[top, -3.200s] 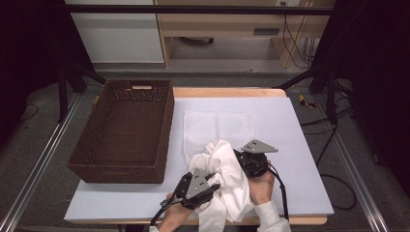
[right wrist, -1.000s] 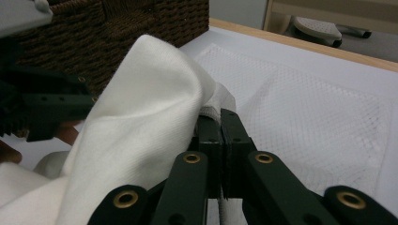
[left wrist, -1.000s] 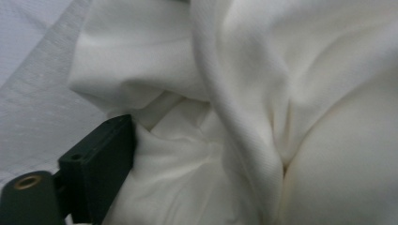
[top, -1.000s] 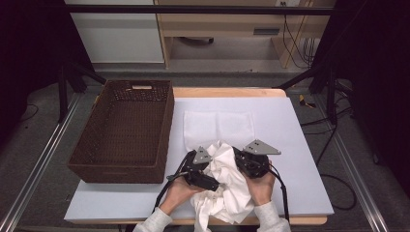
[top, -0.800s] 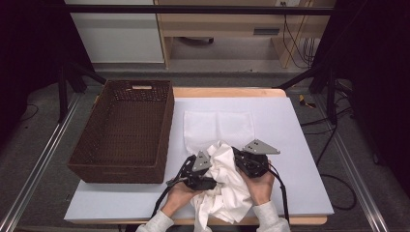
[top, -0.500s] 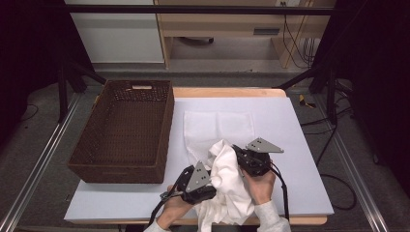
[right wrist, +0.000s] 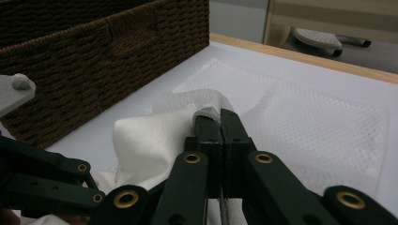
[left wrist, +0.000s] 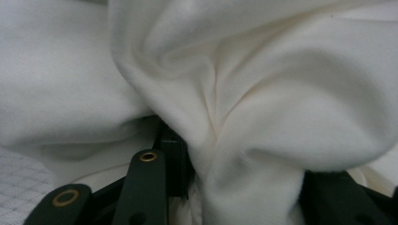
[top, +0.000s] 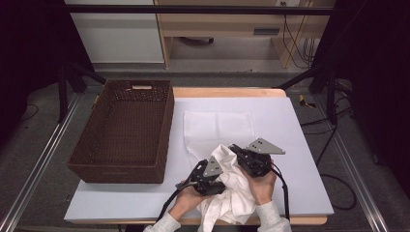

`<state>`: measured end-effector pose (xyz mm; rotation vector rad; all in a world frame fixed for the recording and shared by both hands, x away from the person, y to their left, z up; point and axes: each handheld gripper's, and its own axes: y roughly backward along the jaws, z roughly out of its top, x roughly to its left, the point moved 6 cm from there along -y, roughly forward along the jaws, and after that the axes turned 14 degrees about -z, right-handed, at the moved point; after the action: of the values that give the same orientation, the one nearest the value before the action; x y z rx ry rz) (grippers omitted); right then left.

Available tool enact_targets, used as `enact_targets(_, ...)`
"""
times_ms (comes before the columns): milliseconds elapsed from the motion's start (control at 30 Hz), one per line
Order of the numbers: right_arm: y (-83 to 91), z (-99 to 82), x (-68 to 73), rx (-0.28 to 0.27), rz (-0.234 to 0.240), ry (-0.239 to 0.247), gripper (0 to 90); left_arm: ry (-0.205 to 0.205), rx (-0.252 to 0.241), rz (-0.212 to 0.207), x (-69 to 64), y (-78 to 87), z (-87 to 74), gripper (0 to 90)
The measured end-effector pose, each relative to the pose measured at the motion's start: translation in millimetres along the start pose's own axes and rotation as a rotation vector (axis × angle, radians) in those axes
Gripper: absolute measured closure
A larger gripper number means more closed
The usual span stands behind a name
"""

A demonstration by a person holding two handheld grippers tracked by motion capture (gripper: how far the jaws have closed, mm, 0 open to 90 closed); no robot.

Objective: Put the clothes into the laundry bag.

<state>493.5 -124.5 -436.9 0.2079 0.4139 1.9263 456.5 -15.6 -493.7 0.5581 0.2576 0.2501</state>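
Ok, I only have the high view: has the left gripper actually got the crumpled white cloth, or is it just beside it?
Observer: It has it. The left gripper has just been closing its jaws, and a thick bunched fold of the crumpled white cloth is squeezed between them.
Operator: And the right one?
Observer: The right gripper has its jaws shut flat together, pinching a thin edge of the cloth at their tips.
Operator: What is the flat white sheet beyond it?
Observer: The flat white sheet is an open mesh weave, lying smooth.
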Motion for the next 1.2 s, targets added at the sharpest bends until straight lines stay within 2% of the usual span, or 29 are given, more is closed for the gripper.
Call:
enact_targets(67,-1.3,-1.8,0.3,0.000,0.005,-0.005,89.3,-0.008,-0.040,-0.009,-2.0,3.5,-2.5,54.8)
enact_targets(167,-1.2,-4.4,-4.5,0.006,-0.012,0.004,89.2,0.039,-0.069,-0.039,-5.1,22.5,-1.4,40.6)
enact_targets(200,-1.3,-5.0,-5.6,0.010,-0.005,-0.005,89.2,0.042,-0.062,-0.028,-5.1,31.1,-0.1,35.2)
enact_targets(267,-1.7,-6.3,-7.8,0.015,-0.008,-0.014,89.1,0.002,-0.023,-0.002,-6.1,50.2,2.5,27.6)
enact_targets(300,-1.9,-6.7,-7.2,0.021,-0.006,-0.014,89.1,-0.003,-0.016,0.011,-6.4,54.5,3.1,24.8)
enact_targets(367,-1.8,-6.2,-6.7,0.020,-0.006,-0.009,89.1,0.009,0.013,-0.007,-9.0,62.8,3.0,23.1)
enact_targets(433,-0.9,-5.5,-6.8,0.019,-0.010,-0.008,89.1,0.037,0.030,-0.041,-12.2,64.8,-1.2,19.7)
enact_targets(467,-0.7,-5.4,-7.2,0.019,-0.009,-0.010,89.1,0.039,0.031,-0.043,-13.9,64.4,-5.3,19.7)
enact_targets(533,-0.4,-5.6,-7.8,0.020,-0.009,-0.012,89.1,0.026,0.036,-0.039,-16.6,62.9,-11.8,18.1)
enact_targets(600,-0.9,-6.2,-7.9,0.023,-0.010,-0.007,89.1,0.009,0.050,-0.016,-18.9,61.2,-14.1,16.4)
enact_targets(667,-1.1,-6.6,-7.5,0.025,-0.009,-0.006,89.0,-0.009,0.048,-0.038,-28.3,60.8,-8.2,13.3)
enact_targets(733,-0.6,-6.5,-7.7,0.024,-0.011,-0.004,89.1,-0.058,0.023,-0.043,-38.1,68.1,0.5,11.4)
enact_targets(800,-0.2,-6.3,-8.6,0.025,-0.009,-0.008,89.0,-0.079,-0.025,-0.038,-44.3,81.2,9.9,9.8)
enact_targets(867,0.0,-6.4,-8.2,0.026,-0.010,-0.007,89.1,-0.081,-0.076,-0.041,-46.4,93.4,18.3,9.9)
enact_targets(967,-0.5,-5.6,-6.6,0.025,-0.012,-0.006,89.1,-0.071,-0.150,0.016,-36.3,107.1,34.1,11.4)
enact_targets(1033,-0.2,-4.9,-5.6,0.024,-0.008,-0.006,89.1,-0.069,-0.182,0.069,-18.7,106.5,45.5,13.7)
enact_targets(1067,0.0,-4.6,-5.3,0.023,-0.007,-0.005,89.1,-0.064,-0.178,0.087,-11.1,103.3,47.9,14.9)
enact_targets(1133,0.1,-4.5,-5.0,0.023,-0.004,-0.006,89.1,-0.020,-0.143,0.105,9.2,89.8,50.2,14.9)
enact_targets(1200,0.4,-4.6,-5.2,0.024,-0.002,-0.006,89.1,0.002,-0.125,0.112,25.3,73.2,49.3,15.1)
